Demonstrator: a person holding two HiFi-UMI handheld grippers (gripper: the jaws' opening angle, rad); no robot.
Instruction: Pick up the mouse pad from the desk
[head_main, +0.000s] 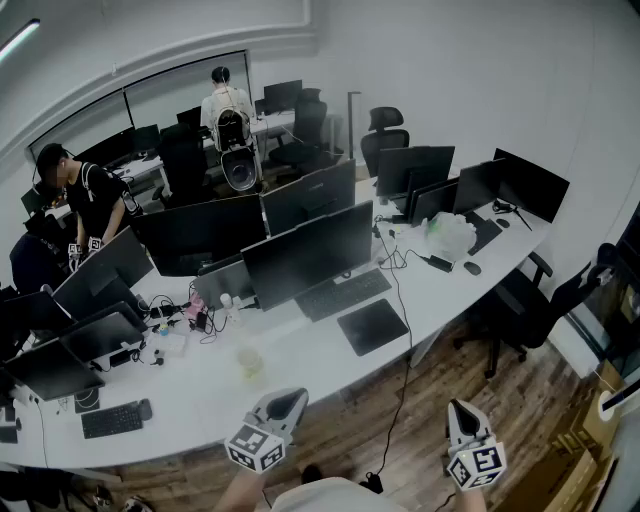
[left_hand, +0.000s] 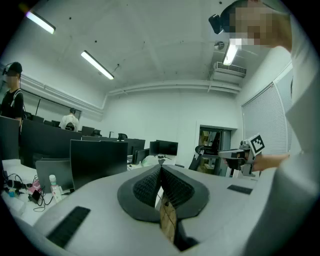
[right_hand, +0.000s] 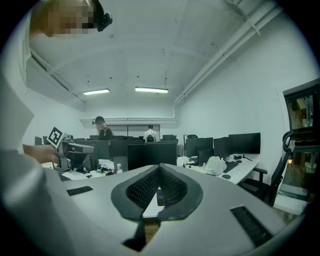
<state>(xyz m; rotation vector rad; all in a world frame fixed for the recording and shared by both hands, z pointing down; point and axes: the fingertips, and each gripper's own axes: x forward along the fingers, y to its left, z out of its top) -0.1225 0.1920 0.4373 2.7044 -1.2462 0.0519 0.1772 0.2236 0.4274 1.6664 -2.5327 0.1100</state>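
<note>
Hanging short of the desk's near edge, the left gripper (head_main: 287, 399) points roughly level toward the desk (head_main: 300, 352). Its own view shows the ribbed pads (left_hand: 146, 187) meeting at the tips with nothing between them. So it is closed and empty, and well apart from anything on the desk.

Farther right, the mouse pad (head_main: 372, 326) lies flat near the front edge of the desk as a dark rectangle. It sits just in front of the keyboard (head_main: 343, 293), and nothing touches it. A black cable (head_main: 409, 345) runs down off the desk just beside the pad's right edge.

Rightmost, the right gripper (head_main: 459, 410) is also held back from the desk, out over the wooden floor (head_main: 500, 405). In its own view the jaws come together at the tips and grip nothing.

By my reading the task is at its very start, in the approach, with no contact made and the pad not yet lifted. The right gripper looks the better placed of the two, since the pad lies closer to its side. The next move would call for opening the jaws, then reaching forward and down to the pad's near edge. A thin, flat pad gives little to bite, so one jaw probably has to slip under an edge or corner. The reach should also keep clear of the cable.
</note>
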